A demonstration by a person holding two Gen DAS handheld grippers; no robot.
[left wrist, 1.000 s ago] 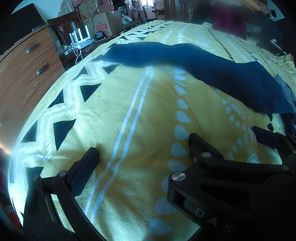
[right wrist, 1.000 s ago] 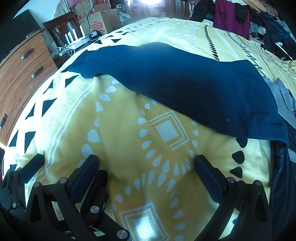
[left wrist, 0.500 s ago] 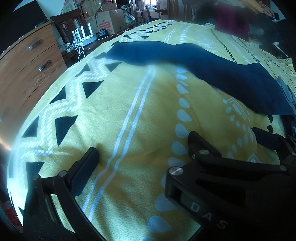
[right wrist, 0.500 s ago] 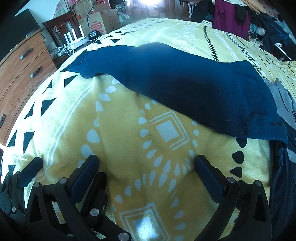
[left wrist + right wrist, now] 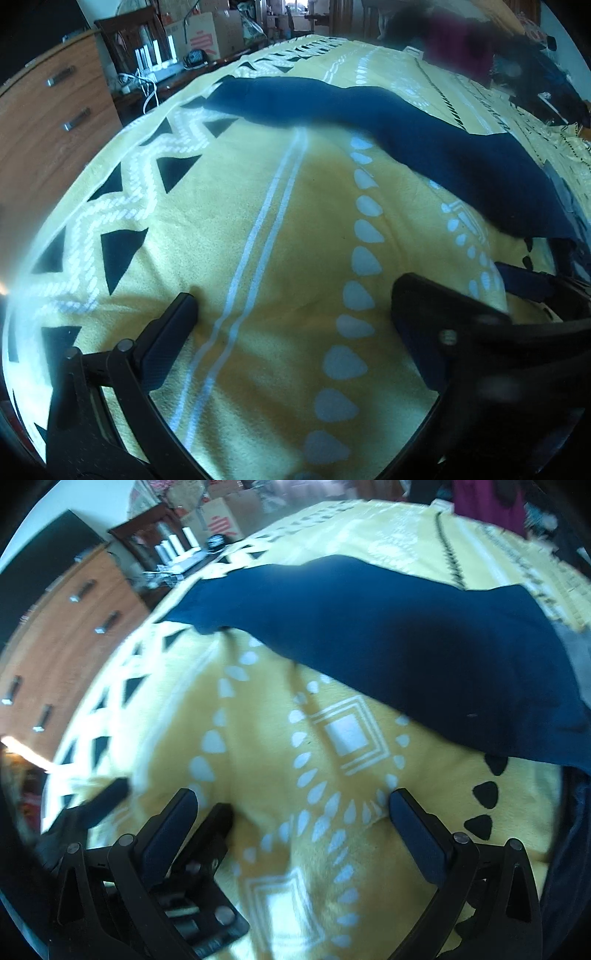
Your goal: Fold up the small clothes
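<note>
both hand-held grippers (image 5: 295, 299) (image 5: 293, 805) wide open, empty

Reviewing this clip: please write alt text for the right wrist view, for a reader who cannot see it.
The open, empty right gripper hovers over a yellow patterned blanket, facing a dark blue garment spread flat across it. The left gripper sits close beside it at lower left, and a wooden dresser stands past the bed's left edge.
</note>
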